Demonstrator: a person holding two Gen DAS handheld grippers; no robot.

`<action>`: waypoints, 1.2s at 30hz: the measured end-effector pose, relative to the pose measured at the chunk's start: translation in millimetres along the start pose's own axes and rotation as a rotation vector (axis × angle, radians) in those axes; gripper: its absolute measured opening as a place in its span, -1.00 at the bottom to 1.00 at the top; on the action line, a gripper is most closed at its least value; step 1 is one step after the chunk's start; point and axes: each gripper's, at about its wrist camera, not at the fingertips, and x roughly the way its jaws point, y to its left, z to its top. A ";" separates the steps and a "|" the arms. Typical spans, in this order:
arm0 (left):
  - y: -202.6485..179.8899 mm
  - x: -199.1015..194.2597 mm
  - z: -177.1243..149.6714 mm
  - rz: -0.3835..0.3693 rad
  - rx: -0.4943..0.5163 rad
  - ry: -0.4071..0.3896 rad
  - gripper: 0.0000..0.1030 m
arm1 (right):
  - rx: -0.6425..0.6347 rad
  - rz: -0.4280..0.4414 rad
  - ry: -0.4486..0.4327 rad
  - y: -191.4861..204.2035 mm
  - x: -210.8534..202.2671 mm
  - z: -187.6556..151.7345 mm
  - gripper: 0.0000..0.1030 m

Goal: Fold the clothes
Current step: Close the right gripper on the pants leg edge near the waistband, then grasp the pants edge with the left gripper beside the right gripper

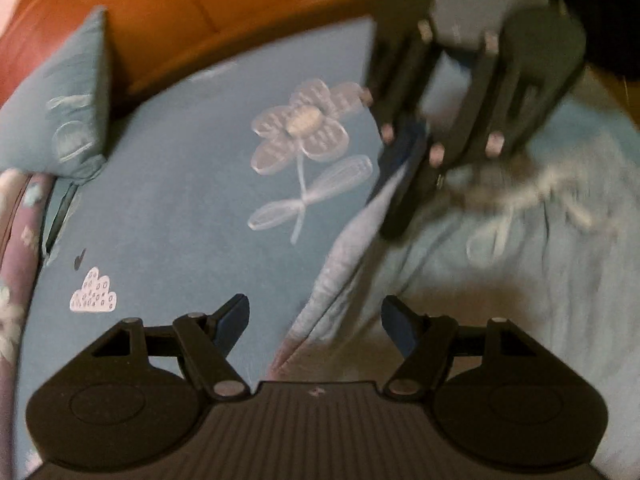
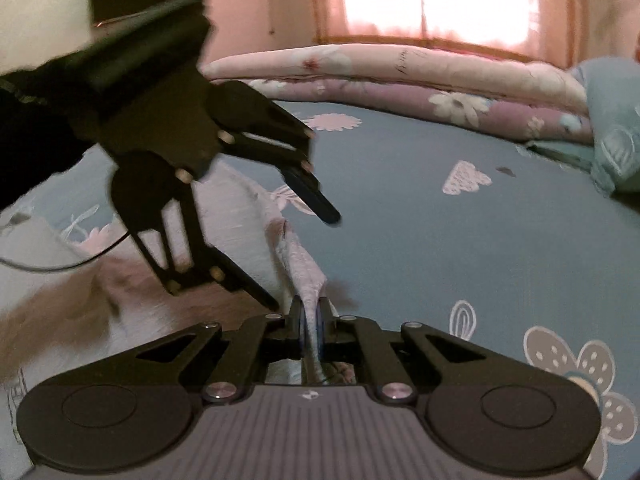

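A pale grey-white garment [image 1: 340,268] with a brownish part lies rumpled on the blue bedsheet [image 1: 180,200]. My right gripper [image 2: 310,320] is shut on a raised fold of the garment [image 2: 298,258], which runs up between its pads. In the left wrist view the right gripper [image 1: 400,216] comes in from the upper right, pinching the cloth's edge. My left gripper [image 1: 315,316] hovers open over the garment's edge, its pads apart and not pressing on the cloth. From the right wrist view the left gripper [image 2: 302,259] straddles the same fold, fingers spread wide.
The sheet carries white flower and cloud prints. A teal pillow [image 1: 76,112] leans against the orange headboard [image 1: 200,8]. A folded pink and purple quilt [image 2: 400,80] lies along the far side under a curtained window [image 2: 432,0]. A thin cable [image 2: 60,266] crosses the cloth.
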 end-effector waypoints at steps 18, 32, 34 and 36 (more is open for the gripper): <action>-4.2 -10.3 -7.7 0.012 -0.057 -0.003 -0.74 | -0.284 -0.165 0.120 38.2 36.9 10.6 0.33; 3.4 -12.8 -57.5 0.118 0.079 0.189 -0.27 | -0.310 -0.121 0.165 48.7 41.9 14.2 -0.85; 7.8 -7.1 -65.8 0.126 0.079 0.228 -0.26 | -0.305 -0.118 0.157 49.0 37.8 15.9 -0.86; 13.2 -7.7 -74.5 0.118 0.038 0.240 -0.23 | -0.303 -0.122 0.151 48.5 34.5 16.7 -0.85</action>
